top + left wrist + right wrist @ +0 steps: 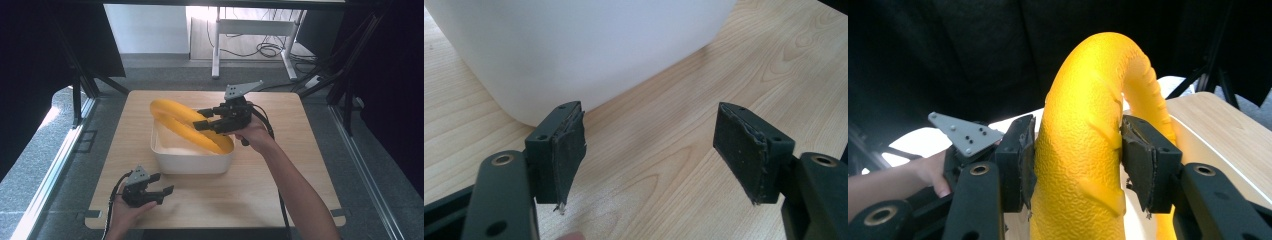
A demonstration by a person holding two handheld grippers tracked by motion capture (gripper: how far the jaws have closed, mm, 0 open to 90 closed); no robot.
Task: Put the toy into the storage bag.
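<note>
A light wooden table [280,175] carries a white rectangular tub [192,161] near its middle. A long, curved yellow banana-shaped object [186,123] lies slanted across the tub: its lower end dips inside near the tub's right corner, while its upper end arches up and out over the far left rim.

The person's right forearm [295,185] comes in from the bottom right and stretches diagonally up across the table, the wrist bent so the hand [255,134] sits just beside the tub's right corner. That hand carries the right gripper [206,120], which points leftward, roughly level, its grey plate uppermost. In the right gripper view the two black pads [1143,155] sit on either side of the yellow object, the pebbled skin pressing against both; the right gripper [1075,160] is pinching the banana at its thick middle part.

The left hand [127,212] rests low at the table's near left edge, only the hand and a little wrist in the high view. Its left gripper [162,184] points right, toward the tub's near wall, held apart from it. In the left gripper view the left gripper [649,150] has its jaws spread wide with bare tabletop between them, the white tub wall [589,45] just ahead.
</note>
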